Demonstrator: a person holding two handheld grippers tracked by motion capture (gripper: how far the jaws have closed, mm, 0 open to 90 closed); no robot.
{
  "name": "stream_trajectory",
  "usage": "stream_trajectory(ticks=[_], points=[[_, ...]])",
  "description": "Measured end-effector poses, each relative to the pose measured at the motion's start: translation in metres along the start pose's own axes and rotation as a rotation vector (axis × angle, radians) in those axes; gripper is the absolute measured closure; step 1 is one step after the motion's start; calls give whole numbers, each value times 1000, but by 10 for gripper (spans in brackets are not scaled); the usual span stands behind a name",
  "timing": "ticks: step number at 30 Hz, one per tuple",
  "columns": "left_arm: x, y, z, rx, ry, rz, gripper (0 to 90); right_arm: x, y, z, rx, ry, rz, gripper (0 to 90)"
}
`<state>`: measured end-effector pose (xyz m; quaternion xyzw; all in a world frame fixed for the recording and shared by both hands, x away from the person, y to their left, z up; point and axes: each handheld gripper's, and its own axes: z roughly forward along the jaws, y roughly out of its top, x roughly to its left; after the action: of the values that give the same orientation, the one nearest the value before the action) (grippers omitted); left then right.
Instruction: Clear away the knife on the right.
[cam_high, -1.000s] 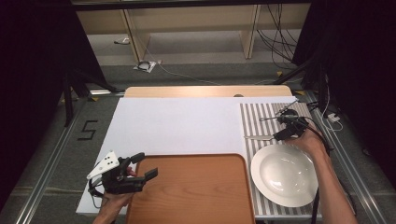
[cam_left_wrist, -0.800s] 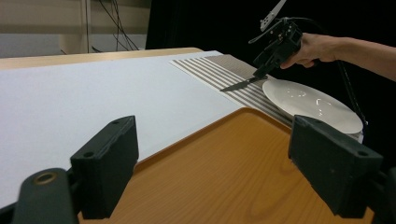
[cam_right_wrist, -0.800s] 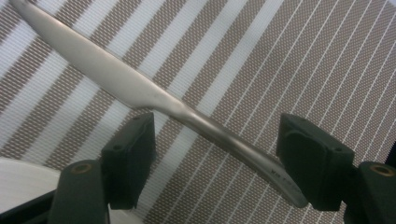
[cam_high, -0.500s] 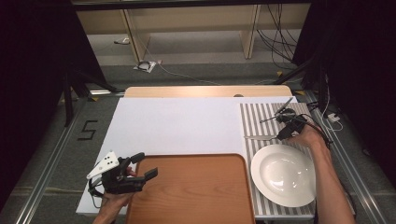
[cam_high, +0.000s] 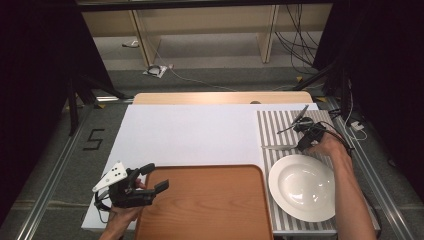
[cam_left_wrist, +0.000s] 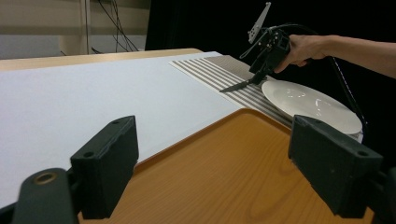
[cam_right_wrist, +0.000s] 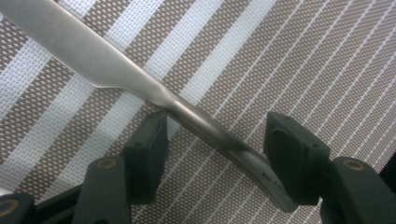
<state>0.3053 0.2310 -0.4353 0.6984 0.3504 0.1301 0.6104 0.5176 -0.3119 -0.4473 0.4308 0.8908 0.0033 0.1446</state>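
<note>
White table surface (cam_high: 190, 135), with a striped placemat (cam_high: 272, 132) at its right and a wooden tray (cam_high: 210, 200) at the near edge. A knife (cam_right_wrist: 140, 88) lies flat on the placemat just beyond a white plate (cam_high: 302, 187). The right gripper (cam_right_wrist: 215, 140) stands over it, jaws apart, handle passing between them; contact cannot be told. The left gripper (cam_left_wrist: 215, 154) hovers at the tray's left edge, jaws wide apart, empty.
</note>
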Motion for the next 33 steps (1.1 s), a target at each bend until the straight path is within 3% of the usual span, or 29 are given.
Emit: stream_trajectory(ticks=[6,22,33], points=[[-1,0,0,0,-2,1,161,1,3,2,38,3,-27,453],[-2,-1,1,3,-7,1,161,1,6,3,49,28,-52,517],[-2,0,2,7,-11,8,161,-2,6,4,39,44,-61,510]])
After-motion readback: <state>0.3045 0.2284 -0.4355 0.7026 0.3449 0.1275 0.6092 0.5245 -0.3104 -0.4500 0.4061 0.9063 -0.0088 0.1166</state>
